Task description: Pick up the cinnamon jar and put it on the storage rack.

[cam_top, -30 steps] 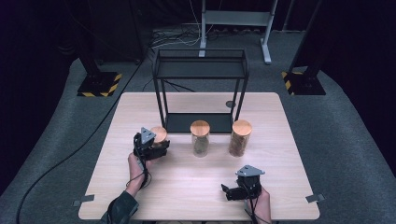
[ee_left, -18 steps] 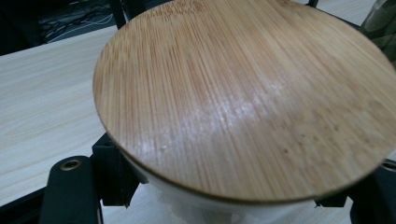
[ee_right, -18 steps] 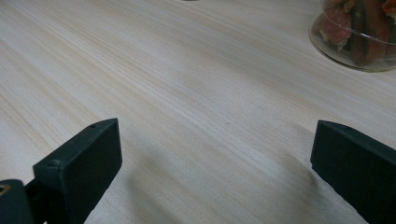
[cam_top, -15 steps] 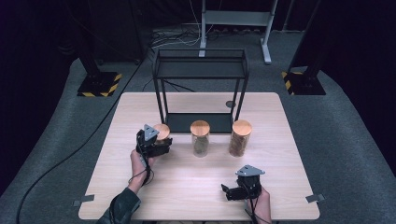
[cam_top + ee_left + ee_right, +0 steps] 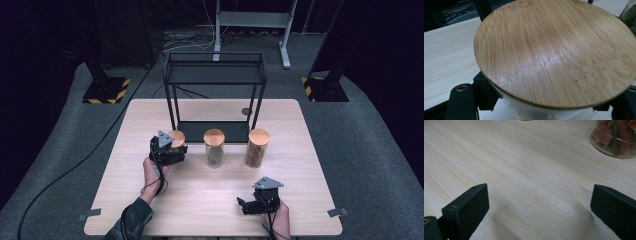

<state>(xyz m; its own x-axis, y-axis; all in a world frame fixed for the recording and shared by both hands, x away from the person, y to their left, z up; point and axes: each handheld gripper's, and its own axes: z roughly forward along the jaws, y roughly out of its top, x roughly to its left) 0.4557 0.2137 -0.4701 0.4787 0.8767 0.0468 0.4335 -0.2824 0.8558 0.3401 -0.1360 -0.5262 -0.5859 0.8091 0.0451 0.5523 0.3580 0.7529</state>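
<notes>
The left gripper (image 5: 172, 150) pinches the bamboo-lidded glass jar (image 5: 554, 55) below its lid, slick and breakable; the right gripper (image 5: 539, 212) stands spread.

Three lidded jars (image 5: 214, 148) — one black rack (image 5: 216, 90) — one table (image 5: 300, 200).

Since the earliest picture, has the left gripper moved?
Yes. The left gripper, shut on the left jar, has shifted slightly away from the person, toward the black rack that stands fixed on the table.
</notes>
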